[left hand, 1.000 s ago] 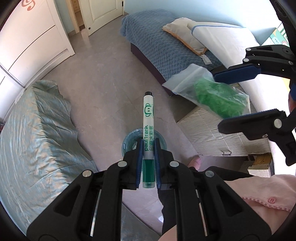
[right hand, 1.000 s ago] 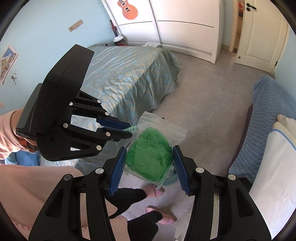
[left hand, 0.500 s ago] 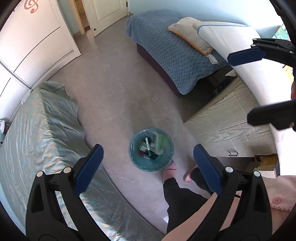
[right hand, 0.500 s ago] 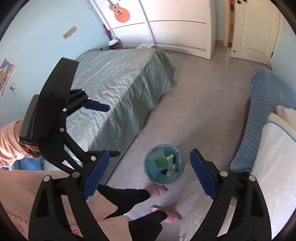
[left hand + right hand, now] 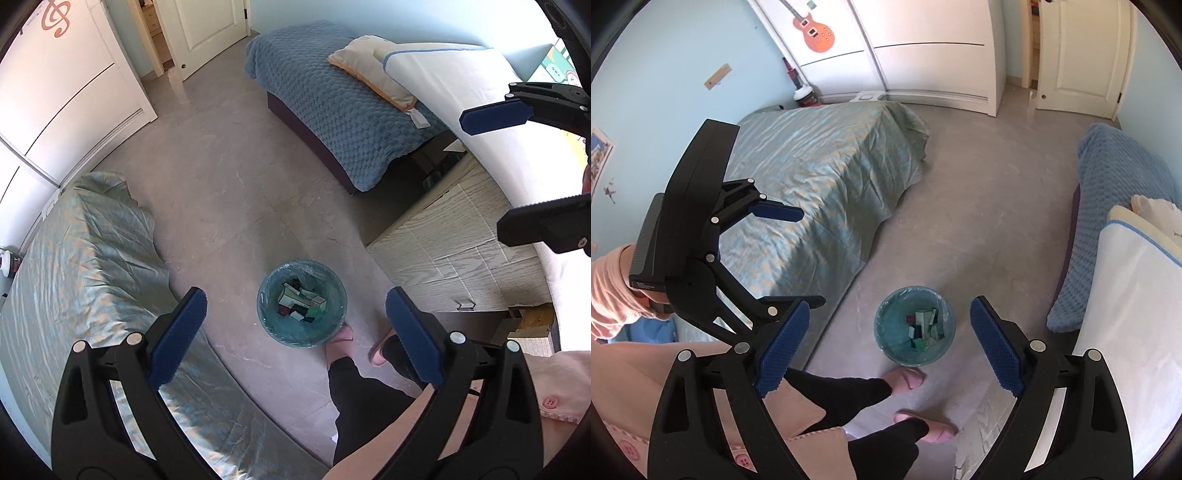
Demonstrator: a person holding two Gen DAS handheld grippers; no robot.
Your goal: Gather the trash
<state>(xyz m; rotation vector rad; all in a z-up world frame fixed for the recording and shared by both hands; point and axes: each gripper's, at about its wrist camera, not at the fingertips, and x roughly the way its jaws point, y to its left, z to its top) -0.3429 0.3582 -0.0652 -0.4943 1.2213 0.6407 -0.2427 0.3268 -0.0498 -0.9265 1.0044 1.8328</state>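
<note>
Both grippers, left [image 5: 295, 306] & right [image 5: 888, 321], sprang open; marker & green bag now in the bin [image 5: 334, 288].

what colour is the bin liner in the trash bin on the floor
Translucent teal-blue; the bin liner shows best in the left wrist view, bunched over the rim of the trash bin.

1. The left gripper [image 5: 295, 310] points down at the floor, its blue-padded jaws spread wide with nothing between them.
2. Far below, framed between the pads, stands a round teal trash bin [image 5: 266, 320] — small boxes and wrappers lie in its bottom.
3. The person's slippered feet [image 5: 341, 336] stand just beside the bin's rim.
4. The right gripper [image 5: 480, 171] enters at the right edge, jaws apart and empty.
5. A bed with a shiny green cover [image 5: 85, 266] lies left; a blue quilted bed [image 5: 332, 107] lies beyond — a pale wooden cabinet [image 5: 454, 251] sits right of the bin.
</note>
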